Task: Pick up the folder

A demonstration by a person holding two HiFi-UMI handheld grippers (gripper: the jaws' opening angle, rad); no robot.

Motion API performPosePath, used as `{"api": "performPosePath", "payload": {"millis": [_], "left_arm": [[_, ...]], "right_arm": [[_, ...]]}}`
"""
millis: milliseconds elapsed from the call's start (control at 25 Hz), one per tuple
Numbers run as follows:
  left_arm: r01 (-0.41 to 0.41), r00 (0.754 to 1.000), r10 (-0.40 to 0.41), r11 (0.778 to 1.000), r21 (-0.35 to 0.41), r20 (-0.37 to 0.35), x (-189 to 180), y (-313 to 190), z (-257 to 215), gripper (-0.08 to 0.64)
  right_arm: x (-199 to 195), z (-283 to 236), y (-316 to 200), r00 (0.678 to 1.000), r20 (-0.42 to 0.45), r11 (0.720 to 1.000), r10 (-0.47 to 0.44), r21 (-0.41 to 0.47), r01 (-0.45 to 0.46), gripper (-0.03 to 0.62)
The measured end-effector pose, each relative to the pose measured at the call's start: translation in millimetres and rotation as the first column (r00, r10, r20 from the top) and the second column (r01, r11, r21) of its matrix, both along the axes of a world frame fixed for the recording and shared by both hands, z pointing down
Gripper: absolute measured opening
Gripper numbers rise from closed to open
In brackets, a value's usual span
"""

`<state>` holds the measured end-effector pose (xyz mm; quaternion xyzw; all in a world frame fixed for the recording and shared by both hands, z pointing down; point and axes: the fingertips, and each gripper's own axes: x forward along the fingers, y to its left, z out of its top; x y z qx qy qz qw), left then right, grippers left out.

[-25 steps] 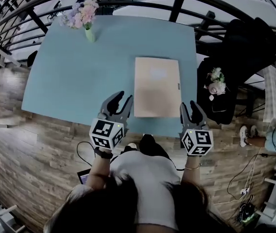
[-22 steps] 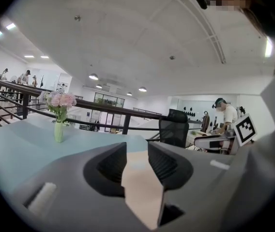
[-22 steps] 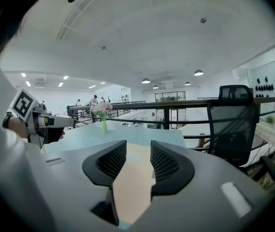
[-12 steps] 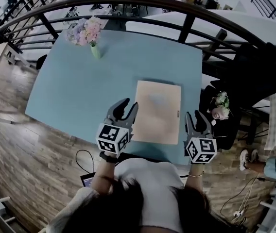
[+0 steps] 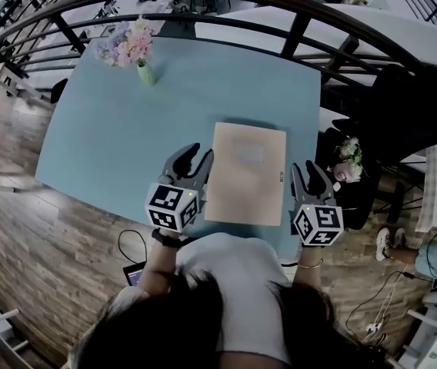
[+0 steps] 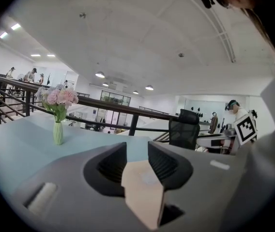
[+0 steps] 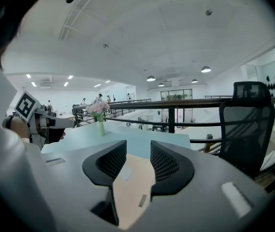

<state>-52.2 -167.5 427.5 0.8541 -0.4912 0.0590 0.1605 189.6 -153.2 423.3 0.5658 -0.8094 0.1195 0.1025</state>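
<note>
Head view, nearest first: both forearms reach forward from the body, roughly parallel, one tool in each hand, marker cubes facing up.

Left tool (image 5: 199,154): over the near edge of the worktop (image 5: 111,137), pointing away from the person and angled slightly toward the folder (image 5: 245,171). Its tips sit just beside the folder's left edge, toward the near-left corner. I cannot tell from above whether they touch it.

Left gripper view: left tool (image 6: 136,149) jaws stand apart with a modest gap and nothing is clamped. The folder (image 6: 145,187) shows through the gap, flat on the worktop beyond and below the pads.

Right tool (image 5: 305,169): pointing nearly straight ahead, just off the folder's right edge near the near-right corner, close to the worktop's near-right corner.

Right gripper view: right tool (image 7: 138,146) jaws are also apart by a modest gap and hold nothing. The folder (image 7: 128,187) is visible between and below them, with a small metal tab on its right edge.

Folder: tan, closed, lying flat with its long side running away from the person, on the near-right part of the light-blue worktop, between the two tools.

Farther: vase of flowers (image 5: 134,46) upright at the far-left corner of the worktop, well apart from the folder. A dark railing (image 5: 295,33) runs past the far edge. A black office chair (image 5: 403,98) stands off to the right.
</note>
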Motion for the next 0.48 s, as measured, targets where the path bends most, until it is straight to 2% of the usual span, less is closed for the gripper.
{"api": "performPosePath", "payload": {"millis": [480], "left_arm": [[-0.046, 0.999, 0.045, 0.996, -0.071, -0.024, 7.0, -3.1, 22.8, 0.140]], "right_arm": [[-8.9, 21.1, -1.4, 1.000, 0.011, 0.998, -0.010, -0.065, 0.011, 0.130]]}}
